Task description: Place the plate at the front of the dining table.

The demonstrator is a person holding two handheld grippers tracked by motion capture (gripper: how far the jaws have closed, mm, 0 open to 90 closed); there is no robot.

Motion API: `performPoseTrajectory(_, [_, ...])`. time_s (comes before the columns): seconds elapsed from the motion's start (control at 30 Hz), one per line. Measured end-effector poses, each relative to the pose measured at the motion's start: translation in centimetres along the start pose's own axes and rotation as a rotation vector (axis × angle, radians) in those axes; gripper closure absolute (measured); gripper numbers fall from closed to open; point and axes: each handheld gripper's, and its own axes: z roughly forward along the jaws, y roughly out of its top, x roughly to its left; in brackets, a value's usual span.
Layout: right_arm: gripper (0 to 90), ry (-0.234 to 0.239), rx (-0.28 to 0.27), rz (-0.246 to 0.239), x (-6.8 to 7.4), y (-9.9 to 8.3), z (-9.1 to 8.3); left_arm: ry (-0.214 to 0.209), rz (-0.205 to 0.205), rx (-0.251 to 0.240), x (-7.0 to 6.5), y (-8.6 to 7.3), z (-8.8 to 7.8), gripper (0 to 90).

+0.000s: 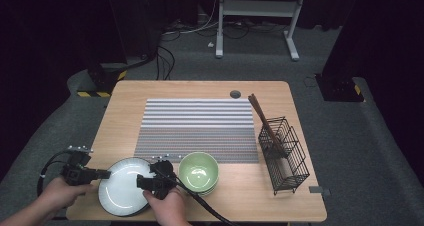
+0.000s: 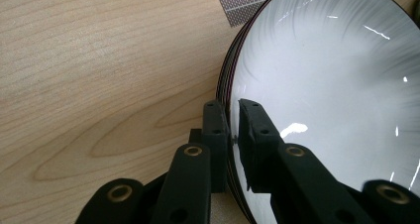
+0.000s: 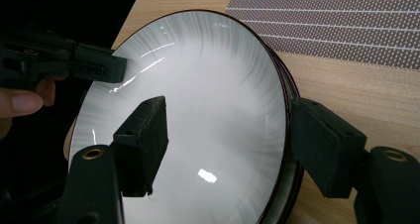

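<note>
Hand-held gripper, left point(image 2: 233, 130): we have it pinching the left rim of the plate point(image 1: 122, 186), which sits at the near left of the bench point(image 1: 210, 88) beside the green bowl point(image 1: 198, 172). Right hand-held gripper point(image 3: 225, 144) straddles the right rim, jaws spread, not pressing. We judge this the grasp step; next, close the right jaws before lifting level.
</note>
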Motion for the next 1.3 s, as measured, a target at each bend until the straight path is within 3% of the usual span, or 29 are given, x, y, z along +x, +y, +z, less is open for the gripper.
performPoseTrajectory(0.47, [32.8, 0.012, 0.012, -0.010, 0.2, 0.3, 0.4, 0.019, 0.004, -0.033, 0.1, 0.7, -1.4, 86.5])
performPoseTrajectory(0.6, [33.8, 0.007, 0.017, -0.035, 0.4, 0.3, 0.7, 0.021, 0.001, -0.044, 0.3, 0.5, -1.7, 86.7])
performPoseTrajectory(1.0, [42.5, 0.046, 0.059, -0.063, -0.1, -0.3, 1.5, 0.029, 0.014, -0.062, 0.5, 0.4, -2.1, 86.9])
performPoseTrajectory(1.3, [46.7, 0.076, 0.141, -0.089, -0.2, -1.0, 1.8, 0.054, 0.025, -0.071, 0.7, 0.7, -2.6, 87.0])
